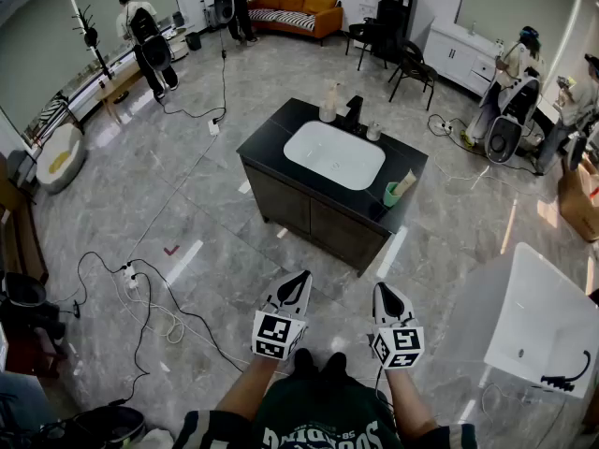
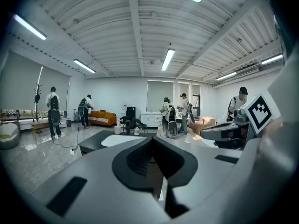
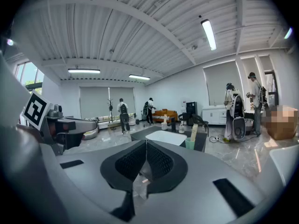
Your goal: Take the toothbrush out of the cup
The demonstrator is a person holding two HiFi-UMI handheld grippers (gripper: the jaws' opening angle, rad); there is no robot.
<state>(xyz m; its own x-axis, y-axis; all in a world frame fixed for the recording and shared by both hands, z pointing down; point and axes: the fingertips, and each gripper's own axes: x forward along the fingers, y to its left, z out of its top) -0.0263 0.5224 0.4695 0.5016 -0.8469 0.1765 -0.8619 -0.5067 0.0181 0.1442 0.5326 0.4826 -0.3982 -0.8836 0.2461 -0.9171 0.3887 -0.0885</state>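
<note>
Standing well back from the vanity [image 1: 271, 143] | left gripper [image 1: 298, 279]: jaws together, holding nothing | right gripper [image 1: 384, 293]: jaws together, holding nothing | toothbrush [image 1: 405, 183] leaning in the green cup [image 1: 391, 195] at the counter's near right corner, well apart from both grippers.

It was a big open hall arranged as a test studio, not a real home. A washbasin cabinet [image 1: 281, 199] stood alone on the marble floor [image 1: 187, 204]. Loose cables [image 1: 140, 297] ran across it, an orange sofa [image 1: 295, 12] stood by the far wall, and people [image 1: 145, 36] carried gear under strip lights [image 2: 167, 59].
</note>
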